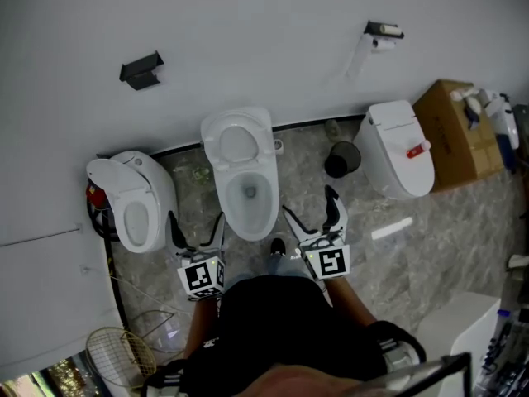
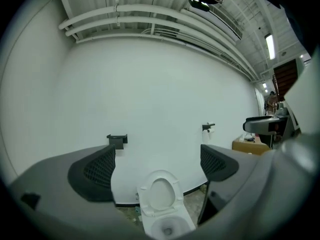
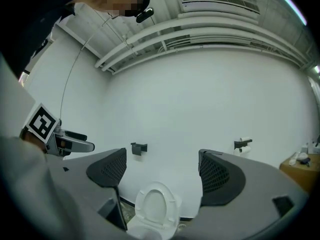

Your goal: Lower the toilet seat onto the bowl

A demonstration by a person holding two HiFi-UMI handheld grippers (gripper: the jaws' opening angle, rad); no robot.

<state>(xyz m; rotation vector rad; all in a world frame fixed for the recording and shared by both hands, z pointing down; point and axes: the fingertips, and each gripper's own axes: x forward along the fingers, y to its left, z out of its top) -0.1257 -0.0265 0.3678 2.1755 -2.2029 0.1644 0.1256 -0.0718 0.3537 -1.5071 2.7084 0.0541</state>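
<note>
Standing upright behind bowl [image 1: 225, 203], toilet seat [image 1: 210, 139], long axis vertical.

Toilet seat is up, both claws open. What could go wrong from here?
The toilet seat stands raised and neither the left claw nor right claw touches it: tipped forward without a grip, it could slam onto the bowl. Its smooth rim may also slip from a pinch.

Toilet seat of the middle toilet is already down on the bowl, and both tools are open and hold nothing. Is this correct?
Not quite. The toilet seat is not down: it stands raised behind the bowl, as the left gripper view shows. The rest is right: the left tool and the right tool are open and hold nothing.
</note>
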